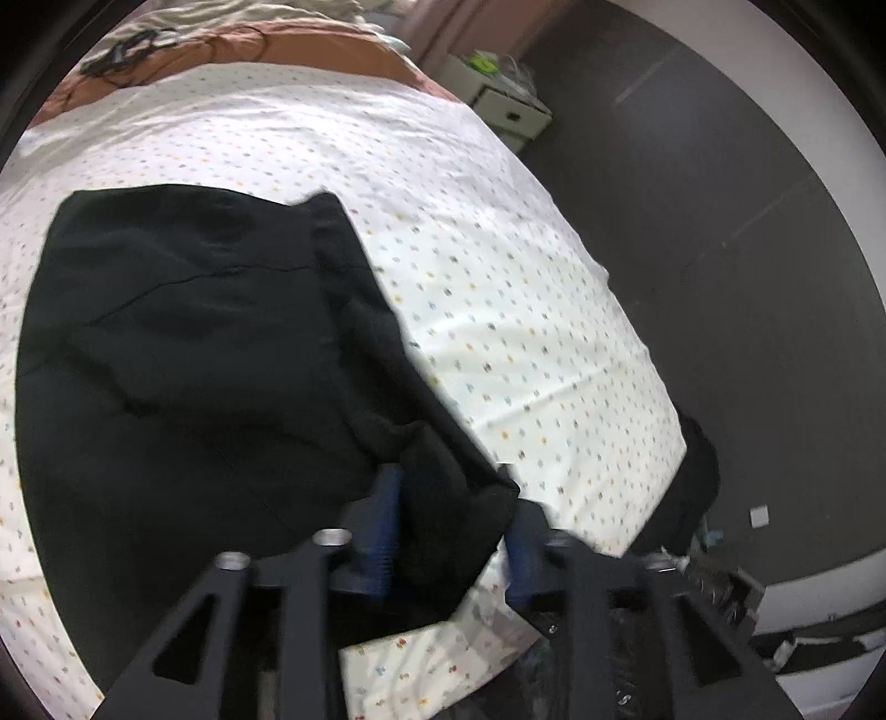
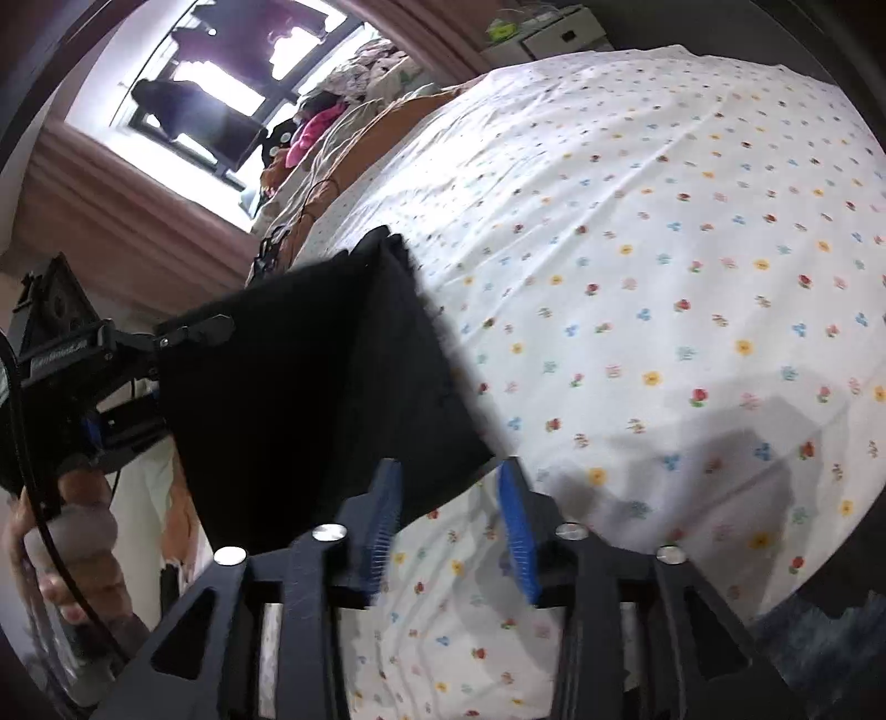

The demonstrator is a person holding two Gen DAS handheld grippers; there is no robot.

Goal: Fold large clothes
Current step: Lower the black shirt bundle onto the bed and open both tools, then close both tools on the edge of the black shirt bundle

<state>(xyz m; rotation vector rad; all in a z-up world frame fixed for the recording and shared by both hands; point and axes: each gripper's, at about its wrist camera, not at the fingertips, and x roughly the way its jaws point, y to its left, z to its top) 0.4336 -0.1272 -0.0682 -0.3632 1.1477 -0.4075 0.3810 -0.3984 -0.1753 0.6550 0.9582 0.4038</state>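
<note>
A large black garment lies on the flowered white bedsheet. My left gripper stands open with a bunched corner of the garment between its blue pads, not pinched. In the right wrist view the garment hangs lifted as a dark sheet on the left. My right gripper is open with a gap between its blue pads, at the garment's lower right corner above the sheet. The other gripper, in a hand, shows at the garment's far left edge.
The bed's right edge drops to a dark floor. A white drawer unit stands by the bed's far corner. A brown blanket with black cables and piled clothes lie at the bed's head, by a bright window.
</note>
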